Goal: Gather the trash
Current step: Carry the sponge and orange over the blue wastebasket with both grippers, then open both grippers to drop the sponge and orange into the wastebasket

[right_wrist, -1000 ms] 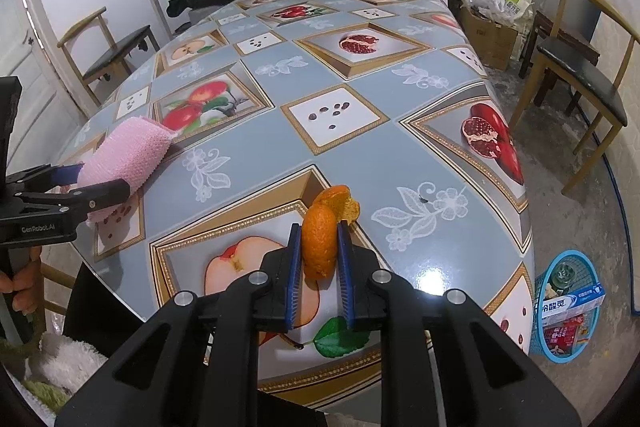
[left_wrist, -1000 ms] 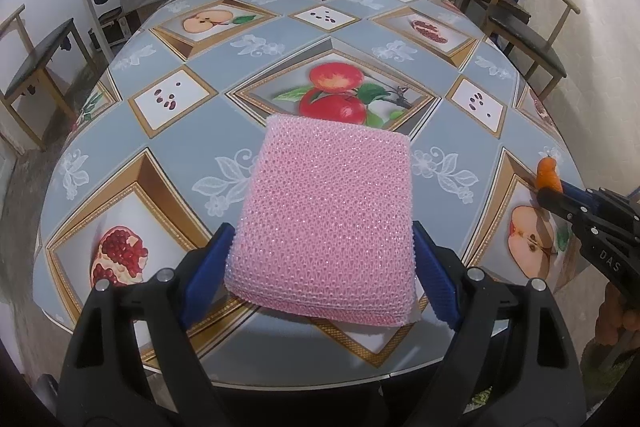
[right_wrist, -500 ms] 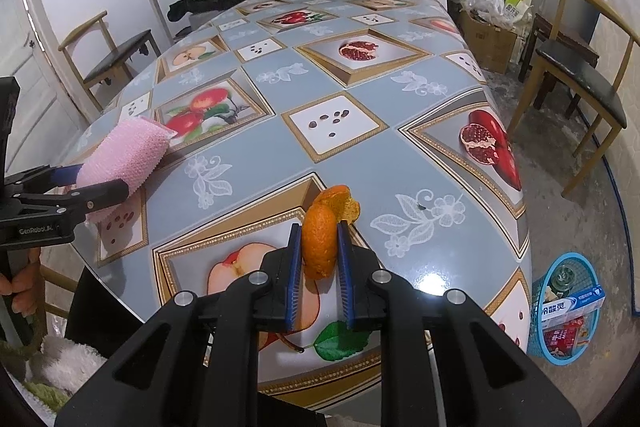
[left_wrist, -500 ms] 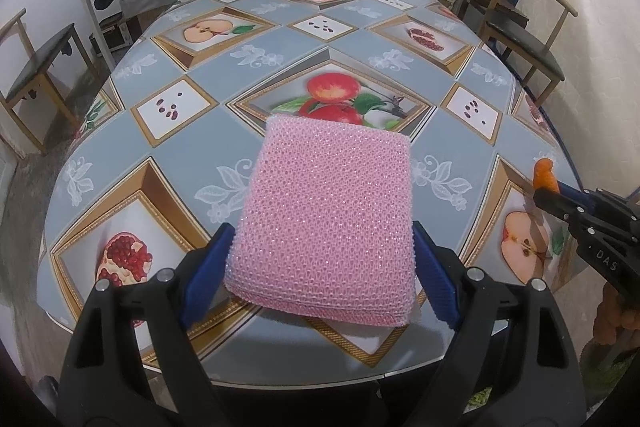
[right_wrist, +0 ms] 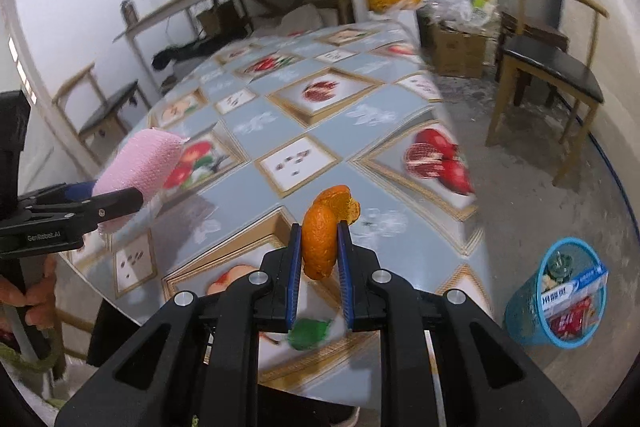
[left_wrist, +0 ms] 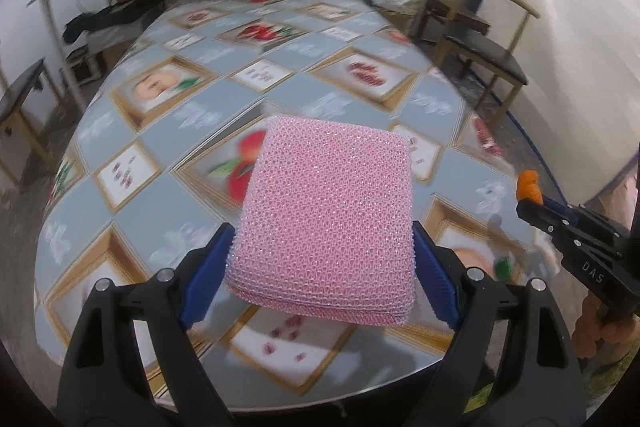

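A pink mesh sponge (left_wrist: 324, 215) fills the middle of the left wrist view, and my left gripper (left_wrist: 322, 233) is shut on its two sides, holding it above the table (left_wrist: 168, 203). From the right wrist view the same pink sponge (right_wrist: 140, 163) shows at the left in the left gripper (right_wrist: 116, 195). My right gripper (right_wrist: 319, 227) is shut on a curled piece of orange peel (right_wrist: 324, 231), lifted over the table's near edge. That orange peel (left_wrist: 528, 185) and the right gripper (left_wrist: 534, 205) appear at the right edge of the left wrist view.
A blue mesh waste basket (right_wrist: 560, 291) with packaging in it stands on the floor right of the table (right_wrist: 248, 203). A wooden chair (right_wrist: 548, 67) stands beyond it, another chair (right_wrist: 100, 107) at the far left. Shelving and boxes line the back wall.
Both grippers have risen and drawn back from the table, so more of the room shows. The right wrist view has swung toward the basket. Both grips are unchanged.
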`<state>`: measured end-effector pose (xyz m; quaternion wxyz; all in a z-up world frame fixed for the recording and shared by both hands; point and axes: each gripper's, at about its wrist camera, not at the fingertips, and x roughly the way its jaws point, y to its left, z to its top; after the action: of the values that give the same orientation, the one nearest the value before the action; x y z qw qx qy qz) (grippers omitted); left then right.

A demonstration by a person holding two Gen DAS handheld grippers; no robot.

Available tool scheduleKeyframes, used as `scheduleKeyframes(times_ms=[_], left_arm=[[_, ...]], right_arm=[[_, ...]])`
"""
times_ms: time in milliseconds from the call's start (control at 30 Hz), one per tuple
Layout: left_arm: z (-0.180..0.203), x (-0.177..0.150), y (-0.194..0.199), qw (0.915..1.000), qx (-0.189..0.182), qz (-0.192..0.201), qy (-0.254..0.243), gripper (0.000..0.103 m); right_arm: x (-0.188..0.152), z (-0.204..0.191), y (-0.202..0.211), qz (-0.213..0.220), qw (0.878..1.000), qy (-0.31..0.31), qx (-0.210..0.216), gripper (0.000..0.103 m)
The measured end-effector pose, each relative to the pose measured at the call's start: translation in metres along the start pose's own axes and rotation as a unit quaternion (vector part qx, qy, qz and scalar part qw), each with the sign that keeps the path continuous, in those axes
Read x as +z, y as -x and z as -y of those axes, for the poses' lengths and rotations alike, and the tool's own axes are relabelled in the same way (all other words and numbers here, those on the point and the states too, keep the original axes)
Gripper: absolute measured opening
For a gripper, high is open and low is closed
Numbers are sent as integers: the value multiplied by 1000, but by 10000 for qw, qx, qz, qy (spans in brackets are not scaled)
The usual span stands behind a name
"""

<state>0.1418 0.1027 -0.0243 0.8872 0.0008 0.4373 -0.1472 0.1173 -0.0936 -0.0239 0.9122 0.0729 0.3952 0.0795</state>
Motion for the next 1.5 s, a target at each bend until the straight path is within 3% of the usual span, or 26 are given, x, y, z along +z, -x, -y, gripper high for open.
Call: scheduleKeyframes(times_ms=[200,400,567,833,933,1033,1200,1433,1500], left_arm=[[56,29,-11,9971,-567,4,-510,82],[139,56,-31,9852,-1241,-156,-1169,82],[220,67,-53,9663,-1770,-438,-1816,82],[338,70,-113,9354,-2175,-1277,-2480,82],[386,63,-146,9217,-2208,-1713,-2690,82],[420,61,-182,9134,-2256,-2088,-2669,82],[467,55,-235,9113,-2153,-2386,-2572,82],[521,54,-282,9188,-2190,-2249,-2391,86],[528,49,-298,9218,-2173,-2293,-2246,88]], right_arm=[[1,57,33,417,9964,-585,-449,17],[-14,138,69,723,9798,-1504,-1100,17],[-48,219,87,659,9506,-2525,-1683,17],[-119,311,79,176,9033,-3775,-2030,17],[-138,335,69,72,8920,-4066,-1974,17],[-148,352,56,11,8873,-4185,-1939,17],[-151,378,32,-58,8915,-4110,-1905,17],[-140,418,-9,-81,8958,-3995,-1948,21],[-144,431,-27,-180,8948,-4025,-1923,46]])
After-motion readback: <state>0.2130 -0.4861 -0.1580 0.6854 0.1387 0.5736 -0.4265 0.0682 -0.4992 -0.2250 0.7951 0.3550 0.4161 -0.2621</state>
